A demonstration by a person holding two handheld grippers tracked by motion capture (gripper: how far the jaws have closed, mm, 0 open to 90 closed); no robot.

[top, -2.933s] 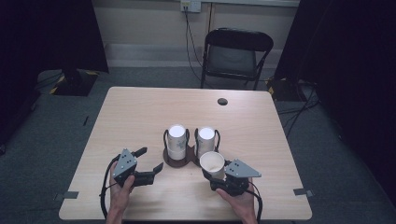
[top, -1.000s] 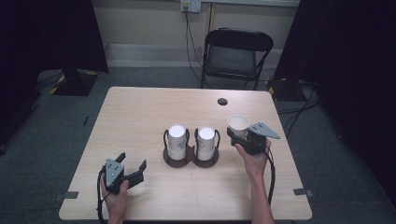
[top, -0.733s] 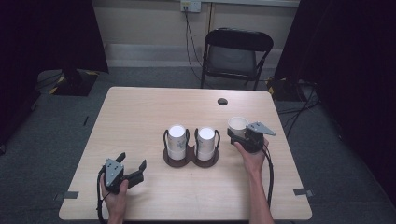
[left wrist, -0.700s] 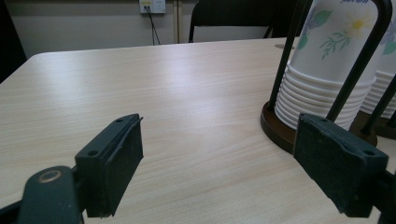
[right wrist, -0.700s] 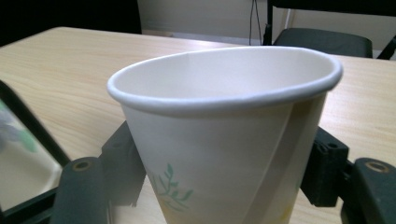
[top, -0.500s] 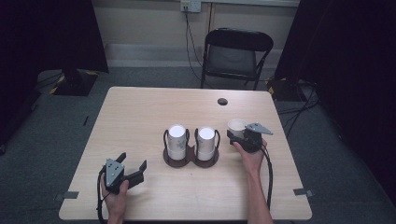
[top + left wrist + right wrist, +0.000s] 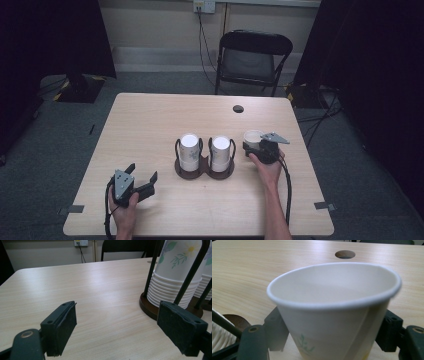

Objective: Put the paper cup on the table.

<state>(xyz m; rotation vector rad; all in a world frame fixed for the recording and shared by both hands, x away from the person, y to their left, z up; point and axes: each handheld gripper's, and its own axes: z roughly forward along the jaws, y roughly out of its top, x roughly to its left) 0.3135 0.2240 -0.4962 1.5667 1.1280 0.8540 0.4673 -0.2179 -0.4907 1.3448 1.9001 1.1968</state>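
A person sits at a light wooden table [image 7: 150, 125] and holds a gripper in each hand. The right gripper [image 7: 257, 148] is on the right side of the table, and its two black jaws are squeezed on a white paper cup [image 7: 252, 136]. In the right gripper view the paper cup [image 7: 334, 310] is very close, standing open side up between the jaws, with a small green leaf drawing low on its side. The cup is empty inside. I cannot tell if the bottom of the cup touches the table. Just to the left of that cup is a dark brown cup holder [image 7: 204, 169] with thin black wire loops. It has two stacks of white cups in it, a left stack [image 7: 189, 150] and a right stack [image 7: 220, 151], side by side and upside down. The left gripper [image 7: 145, 183] is near the front left of the table, well apart from the holder. Its jaws are spread wide with nothing between them. In the left gripper view the wide jaws sit low over the bare wood, and the left stack [image 7: 175, 277] is off to the right, with flowers and green leaves drawn on the cups. A small round hole [image 7: 238, 108] is in the table near the far edge. A black folding chair [image 7: 252, 60] stands behind the table.
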